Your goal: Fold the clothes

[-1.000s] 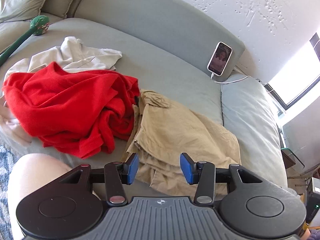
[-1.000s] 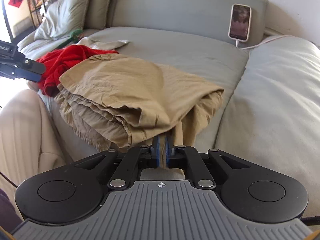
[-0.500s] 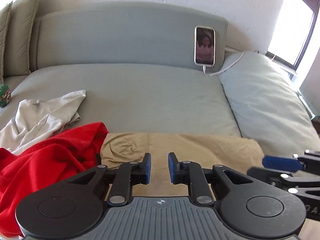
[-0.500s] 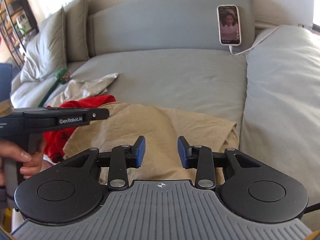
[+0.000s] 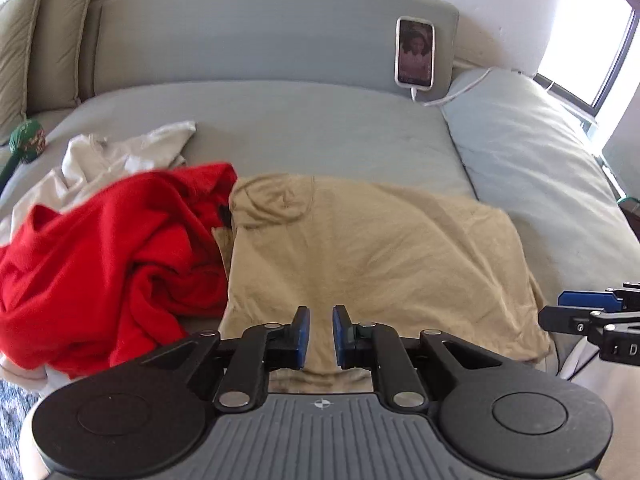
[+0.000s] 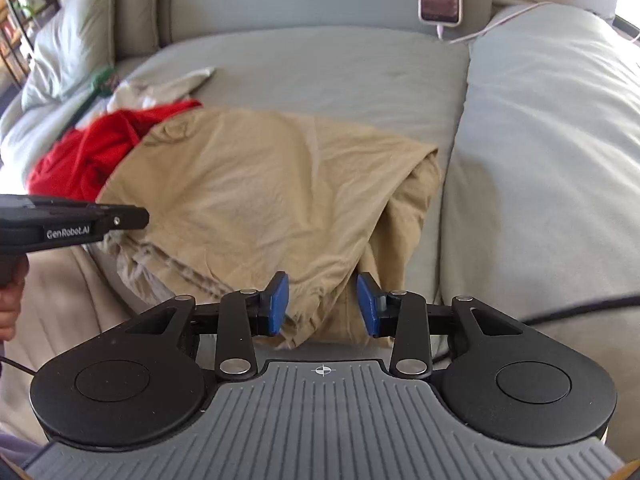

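My left gripper (image 5: pixel 320 332) and right gripper (image 6: pixel 322 305) both hang empty, pads parted, over the tan garment (image 5: pixel 372 256); its near edge is hidden behind them.

3 garments (image 5: pixel 372 256) (tan, red, white), 2 grippers (image 5: pixel 321 336), 1 phone (image 5: pixel 414 52) w/ cable, 1 green toy (image 5: pixel 27 141)

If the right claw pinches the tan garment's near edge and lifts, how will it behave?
Likely floppy: the tan garment lies creased and draped over the sofa, so it should sag from the pinch. Probably light, as thin cloth. Its folded layers, visible at the right edge, may slide apart unless the open right claw catches them all.
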Demonstrator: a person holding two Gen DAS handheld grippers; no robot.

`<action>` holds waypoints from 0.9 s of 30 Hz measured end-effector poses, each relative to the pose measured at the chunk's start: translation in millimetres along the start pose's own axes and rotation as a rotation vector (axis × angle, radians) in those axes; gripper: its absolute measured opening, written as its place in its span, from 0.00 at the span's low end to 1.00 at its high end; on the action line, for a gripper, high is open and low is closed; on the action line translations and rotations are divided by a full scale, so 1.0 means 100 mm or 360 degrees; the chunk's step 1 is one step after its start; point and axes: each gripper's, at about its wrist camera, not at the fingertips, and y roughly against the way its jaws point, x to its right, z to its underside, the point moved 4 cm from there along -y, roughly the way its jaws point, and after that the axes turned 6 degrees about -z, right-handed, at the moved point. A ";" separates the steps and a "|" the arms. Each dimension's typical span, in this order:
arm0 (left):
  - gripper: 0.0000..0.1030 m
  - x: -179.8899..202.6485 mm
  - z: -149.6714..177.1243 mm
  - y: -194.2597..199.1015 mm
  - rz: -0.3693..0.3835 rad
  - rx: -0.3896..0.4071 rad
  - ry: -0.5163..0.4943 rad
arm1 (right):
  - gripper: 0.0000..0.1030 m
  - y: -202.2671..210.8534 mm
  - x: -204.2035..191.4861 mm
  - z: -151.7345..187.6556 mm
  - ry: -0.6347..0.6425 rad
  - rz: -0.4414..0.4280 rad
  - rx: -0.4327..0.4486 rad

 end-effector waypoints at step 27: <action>0.15 -0.02 0.15 -0.50 0.0056 -0.0029 -0.0089 | 0.07 -0.77 1.60 -0.34 -0.1163 -0.0070 0.0195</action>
